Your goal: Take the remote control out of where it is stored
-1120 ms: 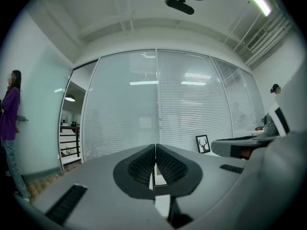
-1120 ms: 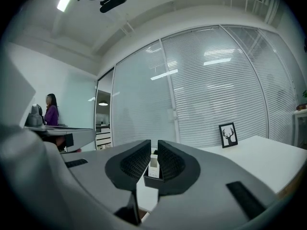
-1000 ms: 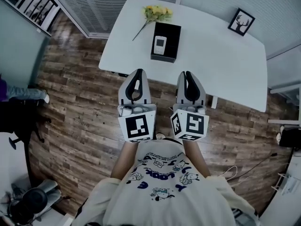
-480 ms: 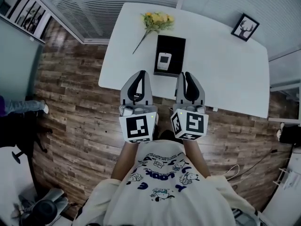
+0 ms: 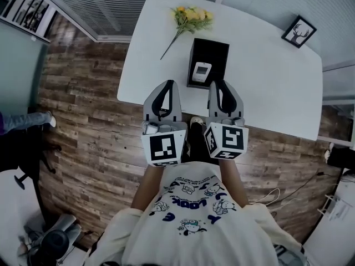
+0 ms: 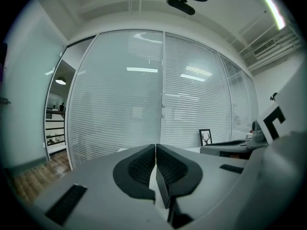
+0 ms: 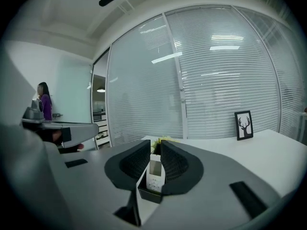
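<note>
— What is being shown of the room?

— A wood floor (image 5: 83, 121) and a wall of blinds (image 5: 138, 4) are being seen from above, with a white table (image 5: 277, 82) standing against that wall.

— How are the tools being held?

— The left gripper (image 5: 168, 83) and the right gripper (image 5: 217, 83) are being held side by side over the table's near edge, both pointing across it. The left one's jaws are being pressed together, with nothing between them. The right one's jaws are being held closed as well, and nothing is being gripped.

— What is being carried by the table?

— A black box (image 5: 216, 51) is being borne just beyond the jaw tips. Yellow flowers (image 5: 191, 15) are lying just past its far end. A framed deer picture (image 5: 299, 31) is being propped at the far right corner, well apart from the rest.

— And where is the remote being stored?

— The white remote (image 5: 201, 71) is being held in the box, at its near end, with the screen turned toward the person. It is being sighted straight past the right jaws' tips, and it is not being touched by either gripper.
</note>
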Action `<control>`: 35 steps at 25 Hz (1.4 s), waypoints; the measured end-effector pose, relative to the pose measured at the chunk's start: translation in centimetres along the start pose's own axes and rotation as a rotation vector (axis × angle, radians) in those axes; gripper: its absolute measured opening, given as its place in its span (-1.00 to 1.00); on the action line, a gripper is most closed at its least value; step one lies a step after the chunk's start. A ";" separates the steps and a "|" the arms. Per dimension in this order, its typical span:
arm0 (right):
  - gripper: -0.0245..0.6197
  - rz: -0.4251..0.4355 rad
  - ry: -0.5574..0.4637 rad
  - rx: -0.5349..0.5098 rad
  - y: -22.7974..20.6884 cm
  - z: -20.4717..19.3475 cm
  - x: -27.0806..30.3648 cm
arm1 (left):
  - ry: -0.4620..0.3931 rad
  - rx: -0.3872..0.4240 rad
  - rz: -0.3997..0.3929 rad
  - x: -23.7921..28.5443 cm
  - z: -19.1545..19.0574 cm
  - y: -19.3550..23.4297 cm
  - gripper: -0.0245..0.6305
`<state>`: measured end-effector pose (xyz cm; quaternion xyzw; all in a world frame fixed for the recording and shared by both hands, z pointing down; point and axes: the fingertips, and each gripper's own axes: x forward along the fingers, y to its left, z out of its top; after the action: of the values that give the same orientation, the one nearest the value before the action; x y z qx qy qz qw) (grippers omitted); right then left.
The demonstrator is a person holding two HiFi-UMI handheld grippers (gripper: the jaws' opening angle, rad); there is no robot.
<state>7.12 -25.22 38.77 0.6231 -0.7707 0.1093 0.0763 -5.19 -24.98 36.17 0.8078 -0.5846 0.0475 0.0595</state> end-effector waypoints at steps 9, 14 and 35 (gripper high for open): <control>-0.49 0.072 0.093 -0.002 -0.7 -2.0 3.7 | 0.045 -0.011 0.044 2.6 -1.5 1.1 -0.87; -0.38 0.149 0.158 -0.022 -0.9 -3.1 5.8 | 0.069 -0.020 0.067 4.4 -2.3 1.1 -0.87; -0.31 0.392 0.346 -0.083 -0.2 -7.3 10.5 | 0.153 -0.039 0.110 9.1 -4.9 1.7 -0.87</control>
<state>4.97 -33.30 48.46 0.4301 -0.8560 0.1956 0.2097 -3.97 -33.27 42.43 0.7673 -0.6224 0.1009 0.1169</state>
